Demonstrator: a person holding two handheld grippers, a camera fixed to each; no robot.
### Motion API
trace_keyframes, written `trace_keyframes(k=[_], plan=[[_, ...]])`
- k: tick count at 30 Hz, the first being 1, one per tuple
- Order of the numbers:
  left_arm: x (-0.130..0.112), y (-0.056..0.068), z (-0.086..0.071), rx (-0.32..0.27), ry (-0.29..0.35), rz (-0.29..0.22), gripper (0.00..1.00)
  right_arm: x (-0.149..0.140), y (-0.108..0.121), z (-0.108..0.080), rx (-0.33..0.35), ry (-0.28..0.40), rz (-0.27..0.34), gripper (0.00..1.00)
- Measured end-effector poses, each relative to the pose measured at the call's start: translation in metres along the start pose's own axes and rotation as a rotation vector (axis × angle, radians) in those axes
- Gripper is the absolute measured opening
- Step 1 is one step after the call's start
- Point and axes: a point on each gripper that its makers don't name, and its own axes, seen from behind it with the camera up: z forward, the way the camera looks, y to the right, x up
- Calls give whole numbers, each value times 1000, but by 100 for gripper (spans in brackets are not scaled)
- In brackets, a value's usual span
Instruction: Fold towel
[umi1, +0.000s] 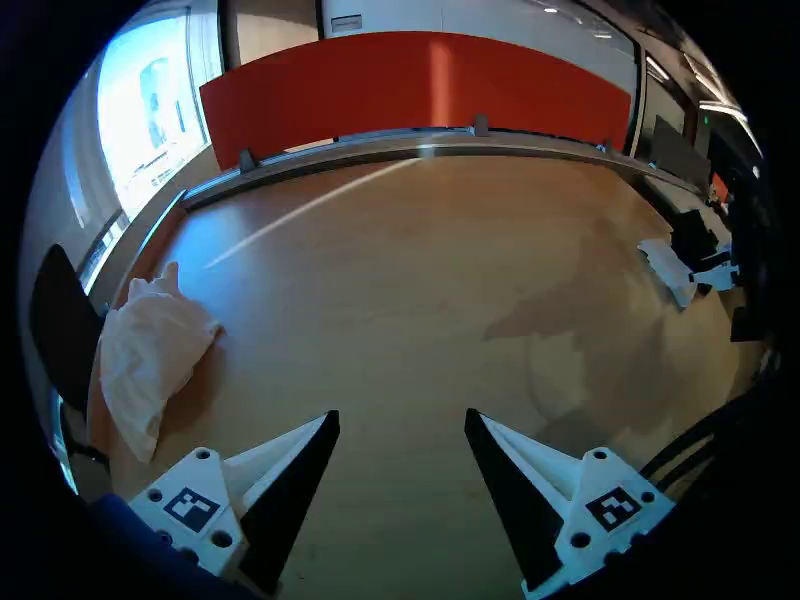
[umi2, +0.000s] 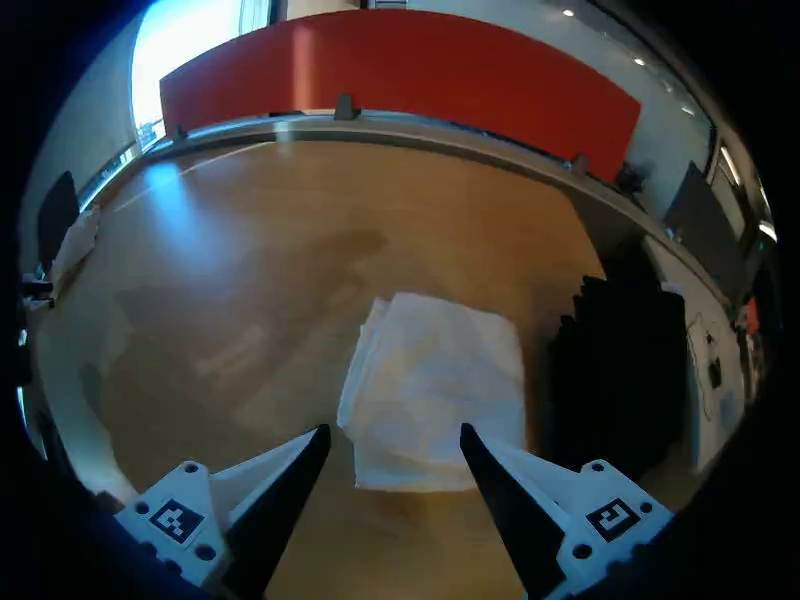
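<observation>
The right gripper (umi2: 393, 440), fingers spread and empty, hovers at the near edge of the folded towel (umi2: 435, 385), which lies flat near the right edge of the table (umi2: 230, 260). The left gripper (umi1: 400, 430), likewise spread and empty, faces a broad bare stretch of wood. A crumpled towel (umi1: 150, 350) sits at the left edge, perhaps overhanging it. An orange partition (umi1: 420, 85) bounds the far side.

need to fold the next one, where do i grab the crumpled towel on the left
Probably pinch the raised corner at the far end of the crumpled towel, coming from the table's middle with the open left gripper; it stands clear of the heap.
</observation>
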Motion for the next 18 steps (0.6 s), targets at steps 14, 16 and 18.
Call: trace_keyframes(k=[14,16,18], plan=[[16,-3,1,7,31,-9,94,55,14,-32,-90,244,121,100],[20,-4,1,9,40,-12,93,65,19,-38,-114,288,136,100],[24,-6,1,10,50,-16,93,74,23,-45,-137,328,152,100]])
